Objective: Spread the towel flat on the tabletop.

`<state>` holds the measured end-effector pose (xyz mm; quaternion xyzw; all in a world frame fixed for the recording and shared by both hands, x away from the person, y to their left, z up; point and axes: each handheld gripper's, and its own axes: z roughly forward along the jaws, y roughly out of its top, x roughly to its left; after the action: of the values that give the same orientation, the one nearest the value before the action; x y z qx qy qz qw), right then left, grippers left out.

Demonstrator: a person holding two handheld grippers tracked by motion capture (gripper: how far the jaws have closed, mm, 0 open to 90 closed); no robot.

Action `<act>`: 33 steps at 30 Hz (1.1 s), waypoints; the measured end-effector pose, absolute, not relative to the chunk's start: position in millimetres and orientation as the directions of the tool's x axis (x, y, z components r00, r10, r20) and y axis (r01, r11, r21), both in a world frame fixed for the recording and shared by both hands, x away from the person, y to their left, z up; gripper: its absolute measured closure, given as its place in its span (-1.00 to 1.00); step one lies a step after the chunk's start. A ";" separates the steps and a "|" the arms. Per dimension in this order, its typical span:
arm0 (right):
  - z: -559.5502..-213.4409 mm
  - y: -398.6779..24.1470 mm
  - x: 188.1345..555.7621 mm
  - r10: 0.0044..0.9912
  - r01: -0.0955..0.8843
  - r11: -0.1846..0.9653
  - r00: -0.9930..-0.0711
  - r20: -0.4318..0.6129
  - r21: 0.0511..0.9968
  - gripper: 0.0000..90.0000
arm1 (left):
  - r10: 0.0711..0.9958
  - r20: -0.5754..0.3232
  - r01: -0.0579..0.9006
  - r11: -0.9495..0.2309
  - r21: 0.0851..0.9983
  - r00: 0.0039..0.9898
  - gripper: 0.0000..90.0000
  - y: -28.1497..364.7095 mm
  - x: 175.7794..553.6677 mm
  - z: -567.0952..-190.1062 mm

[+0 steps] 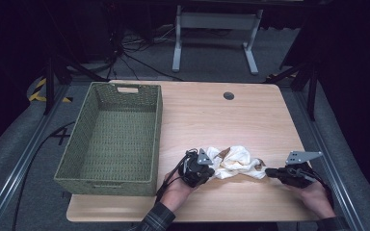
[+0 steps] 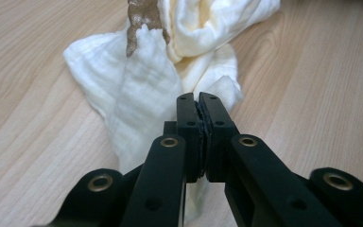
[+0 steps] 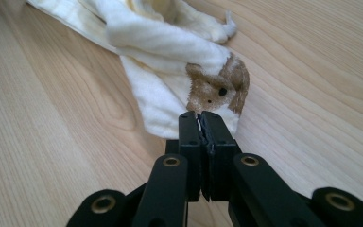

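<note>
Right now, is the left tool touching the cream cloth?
Touching. The left gripper view shows the left tool with its jaws closed on an edge of the cream cloth.

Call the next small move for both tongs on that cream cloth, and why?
Probably lift both ends together and draw them apart to spread the cloth. The left tongs are shut on one edge of it, the right tongs on the edge by the brown patch, yet it lies bunched on the table. The green basket stands open to the left.
</note>
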<state>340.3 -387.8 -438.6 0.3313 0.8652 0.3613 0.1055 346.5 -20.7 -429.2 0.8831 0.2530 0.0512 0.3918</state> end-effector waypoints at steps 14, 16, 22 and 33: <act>-439.6 -419.4 329.7 0.695 0.541 0.486 -0.715 0.071 0.687 0.95 | 0.532 -0.120 0.453 -0.557 0.696 0.838 0.95 -6.7 343.3 -428.0; -441.5 -418.0 328.6 0.687 0.543 0.497 -0.723 0.076 0.677 0.95 | 0.530 -0.106 0.443 -0.564 0.697 0.841 0.94 -7.4 343.2 -430.0; -438.5 -413.6 326.7 0.669 0.517 0.495 -0.740 0.073 0.699 0.64 | 0.525 -0.118 0.435 -0.534 0.725 0.843 0.73 -4.8 341.2 -423.7; -436.2 -404.1 330.3 0.645 0.491 0.512 -0.762 0.062 0.705 0.91 | 0.494 -0.128 0.430 -0.568 0.702 0.860 0.88 -13.5 339.6 -425.6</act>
<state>330.3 -404.1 -436.2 0.3290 0.8632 0.3684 0.1042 339.6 -13.5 -425.6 0.8844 0.2611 0.0414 0.3847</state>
